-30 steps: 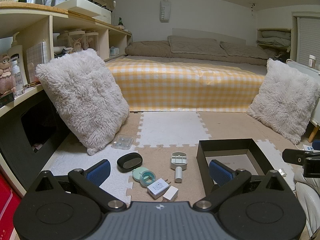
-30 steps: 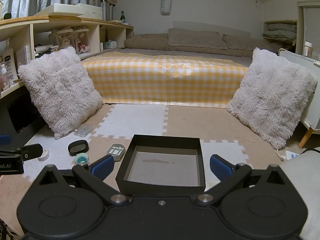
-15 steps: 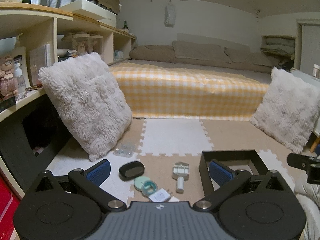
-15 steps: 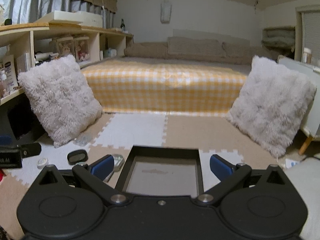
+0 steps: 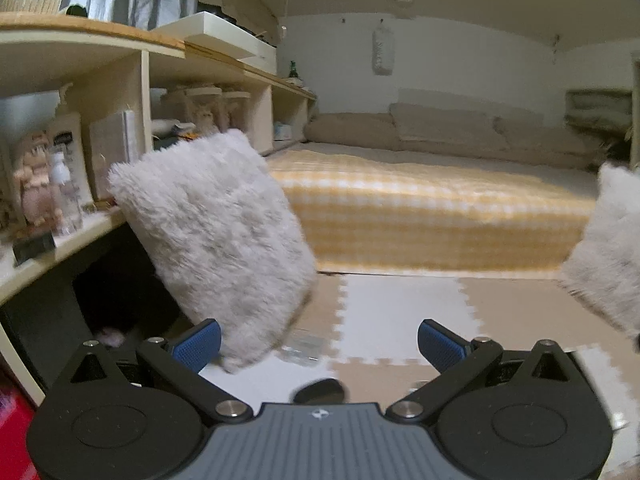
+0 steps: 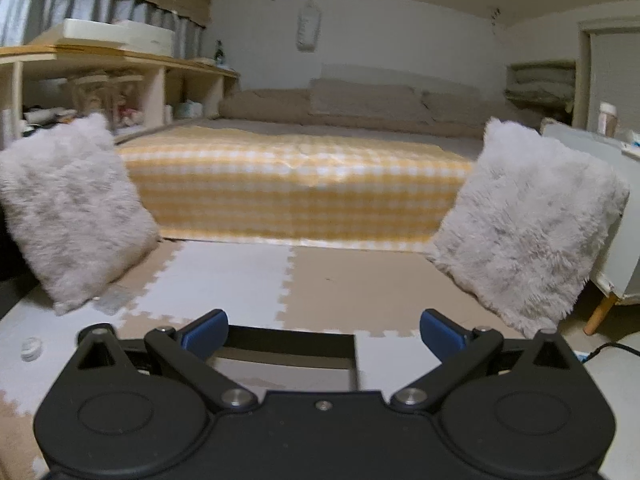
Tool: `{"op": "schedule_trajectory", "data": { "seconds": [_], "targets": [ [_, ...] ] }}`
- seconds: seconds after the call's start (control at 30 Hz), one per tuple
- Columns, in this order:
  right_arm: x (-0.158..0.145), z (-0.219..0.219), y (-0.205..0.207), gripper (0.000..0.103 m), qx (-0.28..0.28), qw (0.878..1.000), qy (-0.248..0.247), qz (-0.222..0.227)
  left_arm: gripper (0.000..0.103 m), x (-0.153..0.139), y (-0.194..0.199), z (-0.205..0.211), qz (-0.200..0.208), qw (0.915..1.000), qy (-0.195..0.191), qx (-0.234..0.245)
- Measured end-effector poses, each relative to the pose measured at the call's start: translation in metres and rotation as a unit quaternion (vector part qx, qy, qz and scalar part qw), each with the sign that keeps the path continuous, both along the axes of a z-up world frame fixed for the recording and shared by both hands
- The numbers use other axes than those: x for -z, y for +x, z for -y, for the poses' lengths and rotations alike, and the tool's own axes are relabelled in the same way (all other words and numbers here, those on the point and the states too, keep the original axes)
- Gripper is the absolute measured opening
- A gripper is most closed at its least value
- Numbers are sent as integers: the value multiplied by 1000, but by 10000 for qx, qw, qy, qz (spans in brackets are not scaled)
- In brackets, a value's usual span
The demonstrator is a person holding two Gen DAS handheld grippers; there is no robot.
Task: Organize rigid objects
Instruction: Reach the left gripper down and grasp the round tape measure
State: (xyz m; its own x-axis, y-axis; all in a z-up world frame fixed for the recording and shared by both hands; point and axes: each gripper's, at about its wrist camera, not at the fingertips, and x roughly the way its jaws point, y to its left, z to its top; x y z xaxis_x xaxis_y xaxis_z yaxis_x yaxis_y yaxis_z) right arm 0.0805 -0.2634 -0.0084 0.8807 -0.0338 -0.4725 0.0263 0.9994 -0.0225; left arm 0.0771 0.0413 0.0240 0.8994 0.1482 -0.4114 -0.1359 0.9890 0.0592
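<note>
Box (image 6: 288, 350) on the foam mat, dark and open-topped, directly under the right gripper (image 6: 323, 330), jaws wide and holding nothing, left gripper (image 5: 319, 338) off to the box's left, jaws wide and holding nothing, black oval case (image 5: 320, 390) beneath it, clear packet (image 5: 304, 346) just beyond, fluffy cushion (image 5: 216, 240) behind.

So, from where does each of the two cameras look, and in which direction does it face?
Left wrist: it sits low on the left gripper, faces the bed and the shelf; a fluffy pillow is near; both open fingers show.
Right wrist: it sits low on the right gripper, faces the bed straight on, above the black box; both open fingers show.
Shared: the bed, the left pillow, the foam mat.
</note>
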Motion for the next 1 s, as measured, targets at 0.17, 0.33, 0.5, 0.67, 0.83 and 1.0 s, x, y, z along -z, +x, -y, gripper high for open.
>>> {"op": "schedule_trajectory", "data": {
  "seconds": [0.17,0.33,0.5,0.67,0.83,1.0],
  "targets": [
    [18,31,32,103,54,9988,244,-411,103,8,25,-22,-126,9996,12,-247],
    [43,56,58,97,76,9940,503,-968,103,22,56,-47,-511,9981,38,-333],
    [69,66,79,69,64,9833,741,-1659,103,51,83,-81,-1111,9928,-121,-435],
    [92,65,92,51,-17,9700,896,-2258,103,87,104,-120,-1953,9785,-338,-580],
    [104,59,98,42,-112,9618,816,-2611,97,118,116,-153,-2514,9628,-576,-809],
    [111,58,102,22,-134,9547,871,-2840,81,145,130,-171,-2834,9498,-968,-907]
  ]
}}
